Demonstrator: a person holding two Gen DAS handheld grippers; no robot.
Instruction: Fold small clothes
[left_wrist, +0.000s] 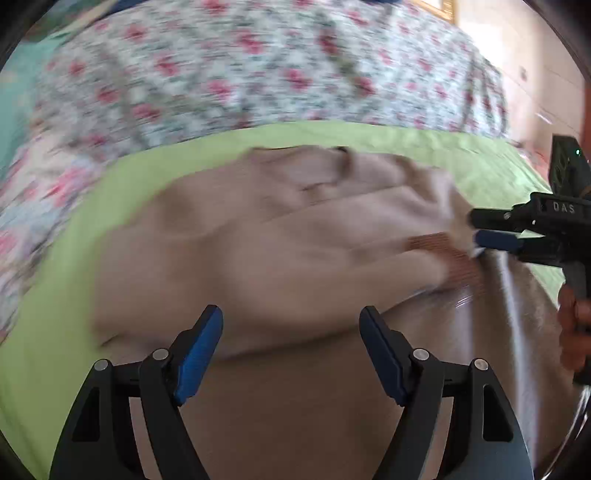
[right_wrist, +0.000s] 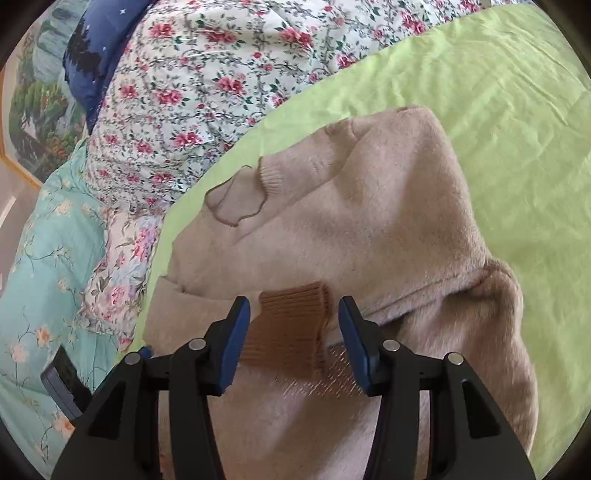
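Bed with a light green sheet; floral quilt bunched at 11 o'clock. Beige knit sweater lies mid-sheet, part-folded by the look of it: one sleeve laid across the body, its brown ribbed cuff on top, hem end still bulky, so more folds likely remain. Right gripper spread, straddling the cuff without pinching; left gripper spread too, holding nothing, over the sweater's near edge.

One beige sweater, two grippers, one green sheet
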